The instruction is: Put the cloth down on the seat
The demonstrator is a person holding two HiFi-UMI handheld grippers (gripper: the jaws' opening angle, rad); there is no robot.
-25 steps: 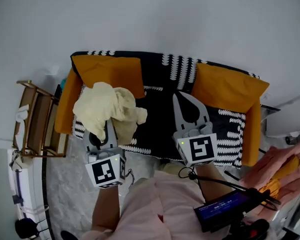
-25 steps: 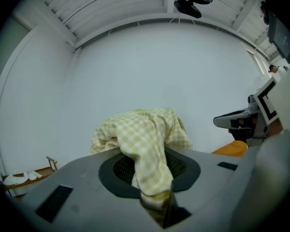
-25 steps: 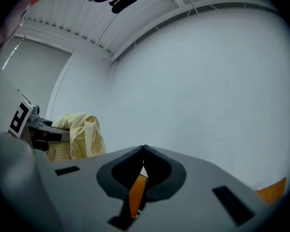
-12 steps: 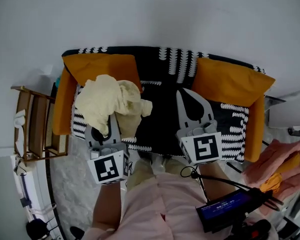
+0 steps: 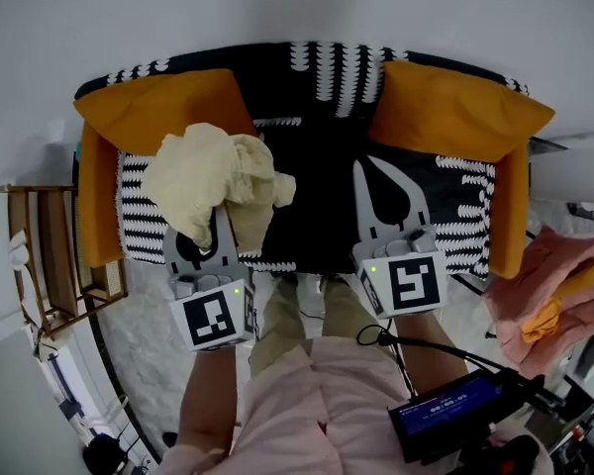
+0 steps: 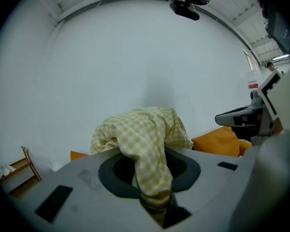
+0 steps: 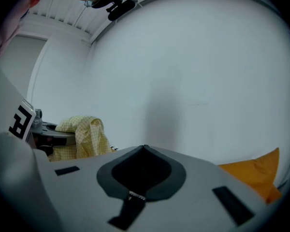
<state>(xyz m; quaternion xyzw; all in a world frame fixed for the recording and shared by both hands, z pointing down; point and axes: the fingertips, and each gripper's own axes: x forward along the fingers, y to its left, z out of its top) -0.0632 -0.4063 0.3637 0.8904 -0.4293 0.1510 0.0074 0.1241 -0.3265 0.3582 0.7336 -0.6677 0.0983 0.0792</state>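
Note:
A pale yellow checked cloth (image 5: 210, 174) hangs bunched from my left gripper (image 5: 218, 214), which is shut on it above the left part of the seat (image 5: 322, 221). The seat is a small sofa under a black-and-white patterned throw. In the left gripper view the cloth (image 6: 144, 137) drapes over both jaws and hides the tips of the left gripper (image 6: 152, 151). My right gripper (image 5: 370, 163) is shut with nothing in it, held over the seat's middle right. In the right gripper view the right gripper (image 7: 144, 147) shows its tips meeting, with the cloth (image 7: 83, 135) off to the left.
Orange cushions lean at the sofa's back left (image 5: 163, 115) and back right (image 5: 457, 107), and orange armrests (image 5: 97, 201) close both ends. A wooden rack (image 5: 48, 255) stands left of the sofa. Pink and orange fabric (image 5: 552, 295) lies at the right. A cabled device (image 5: 453, 414) hangs at my waist.
The sofa has come closer and now sits higher in the head view. Both grippers reach further over the seat. The cloth stays in the left gripper.

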